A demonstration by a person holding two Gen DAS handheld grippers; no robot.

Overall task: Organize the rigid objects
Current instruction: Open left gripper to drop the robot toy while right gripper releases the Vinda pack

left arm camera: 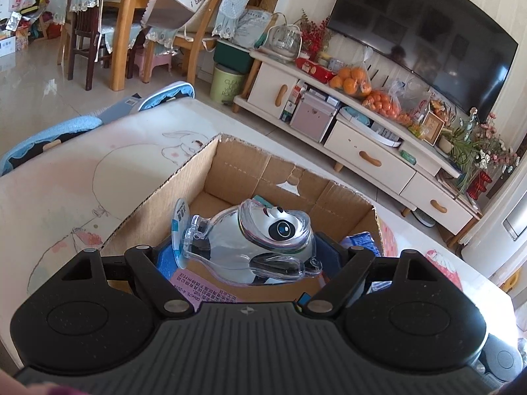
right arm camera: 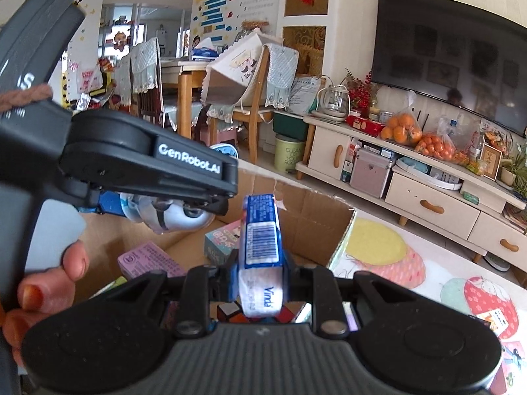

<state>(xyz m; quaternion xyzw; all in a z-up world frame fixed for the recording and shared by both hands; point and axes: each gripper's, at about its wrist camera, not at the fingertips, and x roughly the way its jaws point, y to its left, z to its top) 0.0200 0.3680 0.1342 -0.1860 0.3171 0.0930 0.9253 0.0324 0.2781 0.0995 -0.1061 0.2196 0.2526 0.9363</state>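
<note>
Cardboard walls of an open box [left arm camera: 210, 177] stand on the desk [left arm camera: 66, 191], which carries a mat printed with a rabbit and balloons, and both tools work over this box because it collects the rigid things. The left tool [left arm camera: 245, 256] holds a transparent plastic panda figure [left arm camera: 263, 240] between its blue pads, spread rather wide around the body, with the figure lying on its side above the box opening. A round label hangs at the figure's end. I judge it is kept over the box so that it can be lowered inside without hitting the walls.

The right tool [right arm camera: 260, 276] is closed narrowly on a blue and white tissue pack [right arm camera: 260, 243], which stands up between the pads with its barcode facing the camera. Below it, inside the box, lie a pink card [right arm camera: 148, 260], a small printed carton [right arm camera: 220, 240] and a puzzle cube [right arm camera: 230, 312]. The pack is held upright probably so it can slip into the free gap between these things.
</note>
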